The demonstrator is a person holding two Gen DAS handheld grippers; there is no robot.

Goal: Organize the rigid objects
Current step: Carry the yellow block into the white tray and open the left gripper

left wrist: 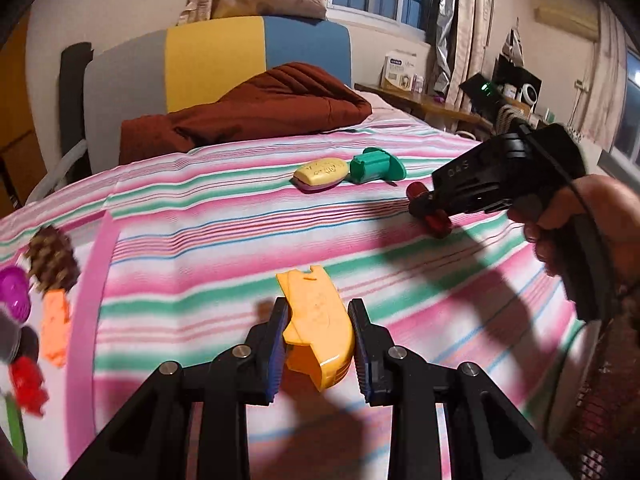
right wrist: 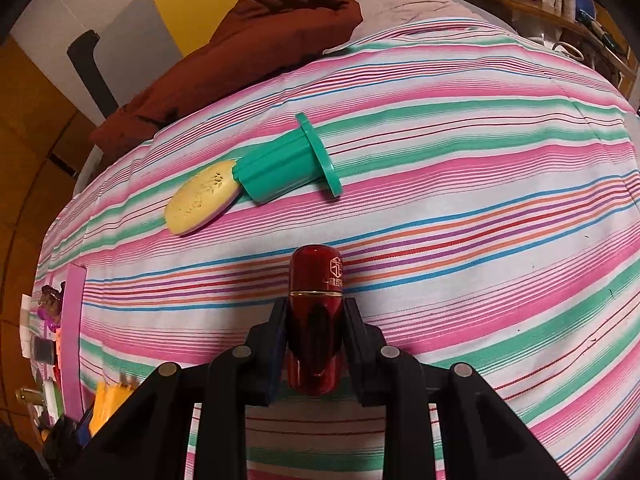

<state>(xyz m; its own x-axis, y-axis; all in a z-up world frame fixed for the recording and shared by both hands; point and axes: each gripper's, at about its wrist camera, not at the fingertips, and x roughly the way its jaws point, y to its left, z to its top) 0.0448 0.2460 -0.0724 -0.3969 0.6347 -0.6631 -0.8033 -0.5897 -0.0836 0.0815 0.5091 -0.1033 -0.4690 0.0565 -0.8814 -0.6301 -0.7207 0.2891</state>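
Note:
My left gripper (left wrist: 318,316) is shut on an orange plastic piece (left wrist: 320,320) and holds it above the striped bed sheet (left wrist: 224,240). My right gripper (right wrist: 316,312) is shut on a dark red capsule-shaped bottle (right wrist: 316,292) close over the sheet; it also shows in the left wrist view (left wrist: 428,208), held by a hand at the right. A yellow soap bar (left wrist: 320,172) (right wrist: 202,198) and a green plastic flanged tube (left wrist: 378,166) (right wrist: 288,164) lie side by side on the sheet further back.
A pink-edged area at the left holds a pine cone (left wrist: 54,258), a purple piece (left wrist: 14,292), an orange piece (left wrist: 56,328) and a red piece (left wrist: 26,384). A brown quilt (left wrist: 248,112) lies at the head of the bed. A cluttered desk (left wrist: 448,108) stands back right.

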